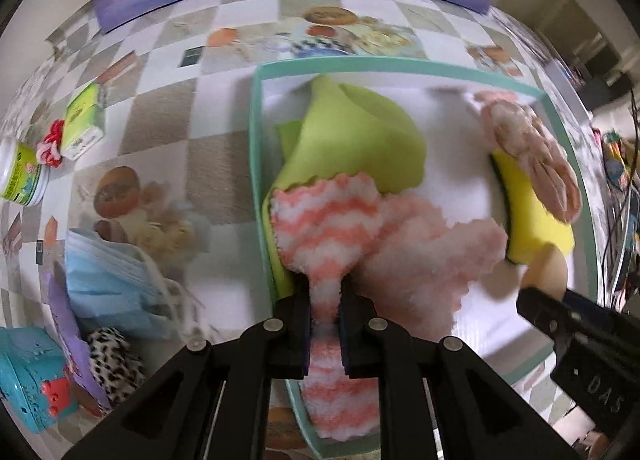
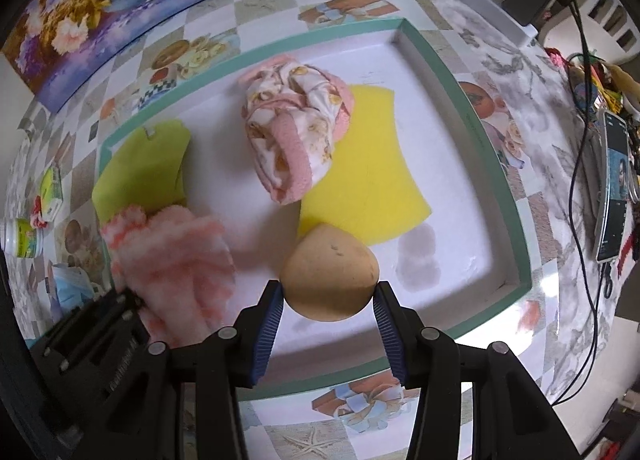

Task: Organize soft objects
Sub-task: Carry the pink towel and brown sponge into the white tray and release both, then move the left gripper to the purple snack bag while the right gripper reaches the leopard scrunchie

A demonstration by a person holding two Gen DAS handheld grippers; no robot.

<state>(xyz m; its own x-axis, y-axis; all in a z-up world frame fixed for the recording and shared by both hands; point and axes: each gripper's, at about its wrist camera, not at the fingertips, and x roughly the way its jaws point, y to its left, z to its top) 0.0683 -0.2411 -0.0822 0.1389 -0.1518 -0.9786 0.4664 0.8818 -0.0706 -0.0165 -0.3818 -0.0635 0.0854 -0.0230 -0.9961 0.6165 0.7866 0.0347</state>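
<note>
Setting: home, cluttered household table
Table cover: patterned checkered oilcloth (image 2: 532,220), printed with gift boxes and starfish
Backdrop: floral painting (image 2: 120,0)
Oddments: face masks (image 1: 108,280), leopard-print scrunchie (image 1: 116,360), smartphone (image 2: 612,188), charger cables (image 2: 588,100)

Striped sock (image 1: 320,220): fluffy fleece in pink and white, a deep loose pile is shown.
Green cloth (image 1: 352,140): smooth matt felt-like fabric, no sheen is seen.
Yellow sponge (image 2: 372,180): matt foam, fine even surface.
Printed cloth (image 2: 296,128): soft woven fabric edged with pink terry.
Tan ball (image 2: 330,278): matt, slightly pitted skin.
Tray (image 2: 472,116): smooth white floor, teal rim, faintly glossy.
Tablecloth (image 1: 160,120): glossy printed plastic sheet.
Gripper fingers (image 2: 270,334): matt black plastic, lined with ribbed blue pads.
Face masks (image 1: 108,276): pleated blue non-woven cloth.
</note>
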